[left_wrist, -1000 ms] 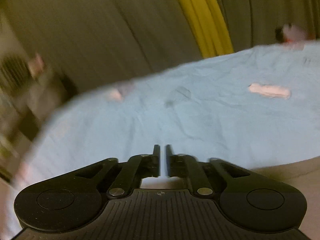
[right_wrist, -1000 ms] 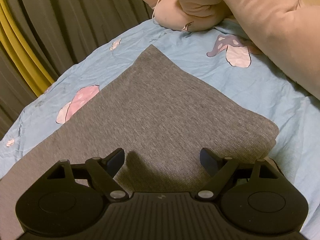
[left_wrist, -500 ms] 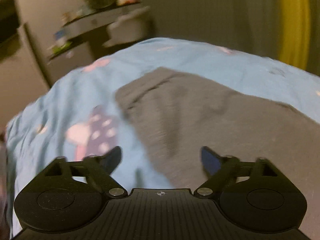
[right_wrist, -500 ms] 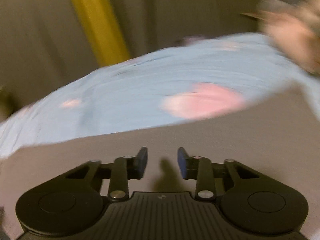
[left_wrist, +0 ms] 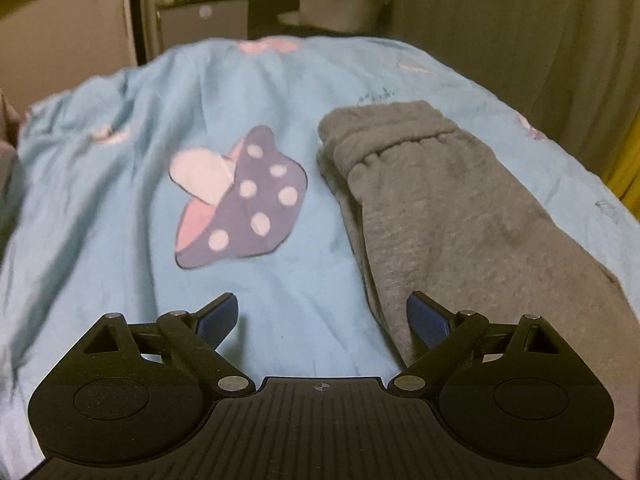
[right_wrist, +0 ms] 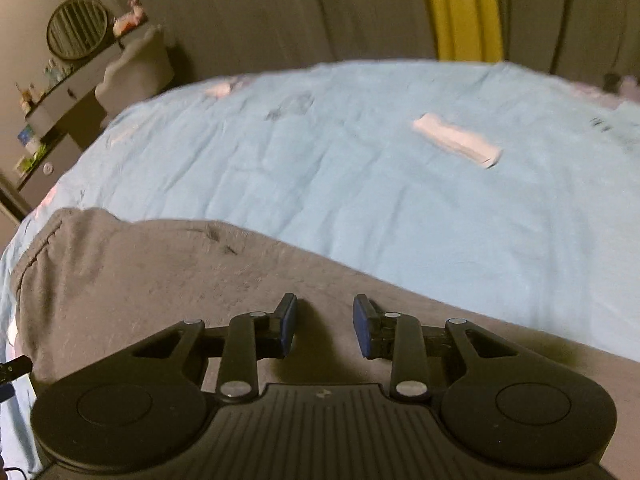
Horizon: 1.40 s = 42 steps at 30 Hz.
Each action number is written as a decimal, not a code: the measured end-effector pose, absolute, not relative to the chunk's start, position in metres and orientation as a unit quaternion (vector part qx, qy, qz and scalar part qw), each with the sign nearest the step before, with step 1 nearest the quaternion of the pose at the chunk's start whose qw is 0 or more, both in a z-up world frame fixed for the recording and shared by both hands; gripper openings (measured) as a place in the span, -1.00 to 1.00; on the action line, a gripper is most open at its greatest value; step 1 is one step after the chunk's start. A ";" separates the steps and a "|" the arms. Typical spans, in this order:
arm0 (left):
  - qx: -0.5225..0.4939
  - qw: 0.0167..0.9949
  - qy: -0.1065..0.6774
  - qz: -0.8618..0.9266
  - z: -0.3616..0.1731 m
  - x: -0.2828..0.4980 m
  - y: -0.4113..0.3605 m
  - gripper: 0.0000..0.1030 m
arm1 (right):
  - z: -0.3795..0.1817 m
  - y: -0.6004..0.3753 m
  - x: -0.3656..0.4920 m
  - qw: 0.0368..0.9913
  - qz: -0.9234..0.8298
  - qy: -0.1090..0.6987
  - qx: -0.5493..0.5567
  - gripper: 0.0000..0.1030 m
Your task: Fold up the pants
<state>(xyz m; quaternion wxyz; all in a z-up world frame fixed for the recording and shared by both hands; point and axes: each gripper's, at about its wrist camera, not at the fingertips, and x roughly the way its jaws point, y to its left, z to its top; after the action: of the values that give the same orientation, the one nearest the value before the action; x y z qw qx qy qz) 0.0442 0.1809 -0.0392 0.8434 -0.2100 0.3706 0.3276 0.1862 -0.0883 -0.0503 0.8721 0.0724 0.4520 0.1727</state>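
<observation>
only grey pants (left_wrist: 460, 216) on blue bedsheet (left_wrist: 120, 184)

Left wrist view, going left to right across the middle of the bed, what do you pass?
Wrinkled light blue bedsheet → purple white-spotted mushroom print with pink underside → grey knit pants with gathered elastic waistband → yellow curtain strip at the far right edge.

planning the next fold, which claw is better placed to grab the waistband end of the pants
Left, probably. The left claw is wide open, facing the pants waistband. The right claw is narrower, over mid-fabric.
</observation>
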 end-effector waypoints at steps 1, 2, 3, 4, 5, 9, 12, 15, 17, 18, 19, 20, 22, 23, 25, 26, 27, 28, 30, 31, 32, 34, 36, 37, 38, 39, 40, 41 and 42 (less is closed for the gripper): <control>-0.217 0.842 0.370 0.328 -0.039 0.043 0.183 0.85 | -0.052 -0.085 0.188 0.872 0.173 0.454 0.066 -0.37; -0.219 0.841 0.370 0.329 -0.041 0.043 0.187 0.85 | -0.053 -0.083 0.191 0.873 0.174 0.452 0.061 -0.32; -0.211 0.843 0.369 0.331 -0.040 0.042 0.186 0.85 | -0.053 -0.084 0.193 0.872 0.177 0.452 0.058 -0.28; -0.197 0.841 0.373 0.337 -0.040 0.043 0.185 0.85 | -0.052 -0.085 0.195 0.873 0.177 0.452 0.058 -0.22; -0.180 0.837 0.382 0.349 -0.038 0.044 0.183 0.85 | -0.053 -0.085 0.199 0.873 0.177 0.451 0.061 -0.21; -0.126 0.819 0.409 0.383 -0.040 0.046 0.180 0.85 | -0.056 -0.078 0.201 0.872 0.174 0.454 0.055 -0.12; -0.137 0.806 0.417 0.396 -0.043 0.039 0.189 0.85 | -0.053 -0.075 0.201 0.872 0.179 0.453 0.047 -0.07; -0.179 0.786 0.439 0.395 -0.054 0.036 0.204 0.85 | -0.052 -0.073 0.204 0.870 0.183 0.456 0.044 -0.06; -0.198 0.771 0.461 0.392 -0.064 0.038 0.212 0.87 | -0.051 -0.073 0.207 0.870 0.185 0.455 0.049 0.03; -0.206 0.769 0.462 0.392 -0.065 0.037 0.214 0.88 | -0.051 -0.073 0.208 0.870 0.188 0.454 0.053 0.09; -0.208 0.770 0.459 0.392 -0.064 0.036 0.214 0.88 | -0.051 -0.073 0.208 0.869 0.191 0.453 0.056 0.20; -0.206 0.770 0.459 0.393 -0.064 0.036 0.214 0.88 | -0.052 -0.070 0.210 0.868 0.193 0.453 0.053 0.28; -0.201 0.769 0.462 0.393 -0.064 0.037 0.214 0.88 | -0.053 -0.062 0.211 0.866 0.198 0.457 0.038 0.31; -0.199 0.769 0.462 0.394 -0.064 0.037 0.213 0.88 | -0.052 -0.060 0.211 0.864 0.206 0.459 0.036 0.25; -0.199 0.769 0.463 0.394 -0.064 0.036 0.214 0.89 | -0.048 -0.058 0.213 0.850 0.238 0.466 0.054 0.00; -0.200 0.769 0.463 0.394 -0.064 0.036 0.214 0.89 | -0.047 -0.057 0.215 0.845 0.247 0.471 0.062 0.00; -0.201 0.769 0.463 0.394 -0.064 0.036 0.215 0.89 | -0.047 -0.055 0.218 0.843 0.247 0.474 0.060 0.00; -0.201 0.769 0.463 0.394 -0.064 0.035 0.215 0.89 | -0.049 -0.054 0.222 0.840 0.246 0.481 0.056 0.00; -0.199 0.768 0.464 0.394 -0.065 0.037 0.214 0.90 | -0.051 -0.054 0.228 0.834 0.245 0.490 0.062 0.00; -0.198 0.769 0.464 0.393 -0.066 0.039 0.214 0.90 | -0.050 -0.054 0.231 0.834 0.244 0.491 0.066 0.00; -0.198 0.768 0.464 0.394 -0.066 0.038 0.213 0.90 | -0.048 -0.054 0.234 0.834 0.245 0.489 0.068 0.00; -0.200 0.767 0.465 0.394 -0.067 0.039 0.215 0.92 | -0.050 -0.053 0.237 0.830 0.250 0.493 0.076 0.08; -0.199 0.767 0.466 0.394 -0.068 0.040 0.216 0.93 | -0.053 -0.051 0.241 0.816 0.267 0.504 0.089 0.10; -0.199 0.767 0.466 0.393 -0.068 0.040 0.216 0.93 | -0.052 -0.050 0.242 0.813 0.274 0.506 0.090 0.10; -0.200 0.767 0.466 0.393 -0.068 0.040 0.216 0.93 | -0.051 -0.050 0.242 0.803 0.291 0.512 0.094 0.09; -0.203 0.766 0.466 0.393 -0.068 0.040 0.217 0.94 | -0.050 -0.051 0.242 0.795 0.302 0.518 0.098 0.09; -0.205 0.766 0.465 0.393 -0.068 0.039 0.217 0.94 | -0.050 -0.052 0.243 0.787 0.308 0.525 0.097 0.09; -0.205 0.766 0.465 0.393 -0.068 0.039 0.218 0.94 | -0.052 -0.052 0.244 0.782 0.309 0.534 0.089 0.08; -0.204 0.767 0.465 0.393 -0.068 0.040 0.217 0.94 | -0.052 -0.052 0.245 0.781 0.307 0.539 0.078 0.07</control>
<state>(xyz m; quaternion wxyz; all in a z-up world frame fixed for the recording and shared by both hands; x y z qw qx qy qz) 0.0396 0.2173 -0.0679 0.7666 -0.2044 0.4651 0.3928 0.2446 -0.0518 -0.0518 0.7806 0.0780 0.5389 0.3070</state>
